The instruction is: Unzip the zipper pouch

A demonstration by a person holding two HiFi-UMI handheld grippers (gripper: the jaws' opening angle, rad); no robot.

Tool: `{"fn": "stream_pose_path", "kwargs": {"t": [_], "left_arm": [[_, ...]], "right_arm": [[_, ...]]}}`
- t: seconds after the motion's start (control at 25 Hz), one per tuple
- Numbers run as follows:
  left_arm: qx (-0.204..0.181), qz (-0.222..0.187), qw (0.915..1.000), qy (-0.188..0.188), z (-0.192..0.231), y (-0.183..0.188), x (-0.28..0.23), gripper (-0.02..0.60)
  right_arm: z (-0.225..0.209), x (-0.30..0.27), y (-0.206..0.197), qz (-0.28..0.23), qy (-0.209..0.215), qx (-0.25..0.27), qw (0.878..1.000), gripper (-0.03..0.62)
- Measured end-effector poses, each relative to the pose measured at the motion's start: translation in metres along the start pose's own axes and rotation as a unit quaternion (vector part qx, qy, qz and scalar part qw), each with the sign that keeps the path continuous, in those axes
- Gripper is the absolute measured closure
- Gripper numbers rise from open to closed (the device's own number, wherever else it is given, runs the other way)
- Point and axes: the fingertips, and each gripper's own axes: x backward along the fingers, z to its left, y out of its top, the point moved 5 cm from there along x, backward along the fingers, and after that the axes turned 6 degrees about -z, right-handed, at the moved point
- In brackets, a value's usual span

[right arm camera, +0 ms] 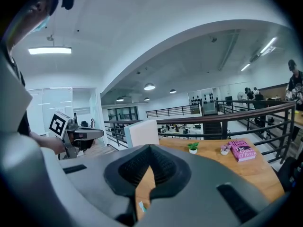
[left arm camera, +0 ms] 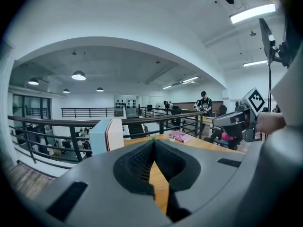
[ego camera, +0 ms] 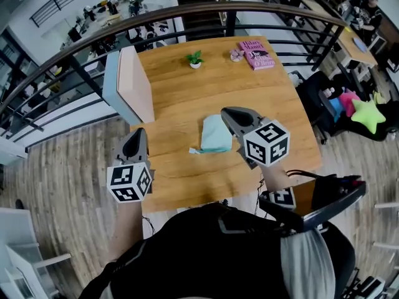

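A light teal zipper pouch lies flat on the wooden table, with a small tab sticking out at its near left corner. My right gripper hangs just above the pouch's right edge, jaws shut with nothing in them. In the right gripper view its closed jaws point across the table, and a sliver of the pouch shows below them. At the table's front left corner my left gripper is well left of the pouch, shut and empty. Its closed jaws fill the left gripper view.
A pale blue and white box stands upright at the table's left edge. A small potted plant, a small ornament and a pink book sit along the far side. A curved railing runs behind the table.
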Motion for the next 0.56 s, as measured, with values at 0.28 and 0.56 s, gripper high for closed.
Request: {"fn": "stream_pose_path", "kwargs": {"t": [0.28, 0.56], "left_arm": [[-0.004, -0.008, 1.0, 0.002, -0.0037, 0.0008, 0.0009, 0.552], [-0.014, -0.004, 0.9999, 0.004, -0.0042, 0.0066, 0.0028, 0.552]], "right_arm": [[0.0022, 0.0053, 0.0023, -0.011, -0.004, 0.015, 1.0, 0.586], [0.0024, 0.0034, 0.0069, -0.031, -0.001, 0.009, 0.999, 0.585]]}}
